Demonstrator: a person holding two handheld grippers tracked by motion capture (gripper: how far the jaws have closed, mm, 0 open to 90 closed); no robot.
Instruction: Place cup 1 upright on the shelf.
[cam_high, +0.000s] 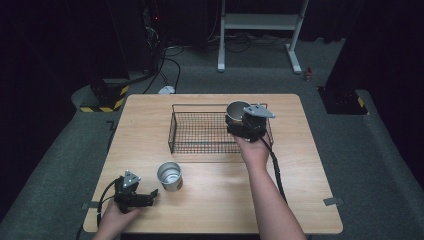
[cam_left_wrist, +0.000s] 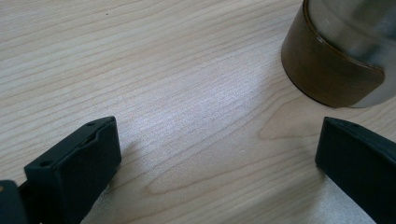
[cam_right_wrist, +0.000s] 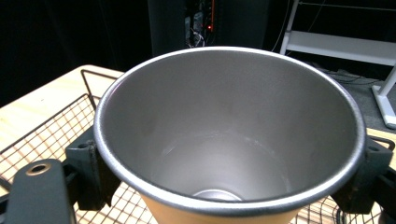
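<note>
A black wire basket (cam_high: 200, 132) sits at the middle back of the wooden table (cam_high: 215, 205). My right gripper (cam_high: 239, 125) is shut on a steel cup (cam_high: 236, 109) and holds it upright over the basket's right end. In the right gripper view the cup (cam_right_wrist: 229, 130) stands mouth up and empty between the two jaws, with the basket's mesh (cam_right_wrist: 42, 135) below. A second steel cup (cam_high: 170, 176) stands on the table at the front left. My left gripper (cam_high: 150, 196) rests open just left of it. Its view has this cup's brown-banded base (cam_left_wrist: 331, 70) at the upper right, beyond the spread jaws.
A white metal stand (cam_high: 260, 22) is on the floor behind the table, and a black-and-yellow striped base (cam_high: 106, 100) with cables lies at the back left. Grey tape marks (cam_high: 332, 201) sit on the table's front edges.
</note>
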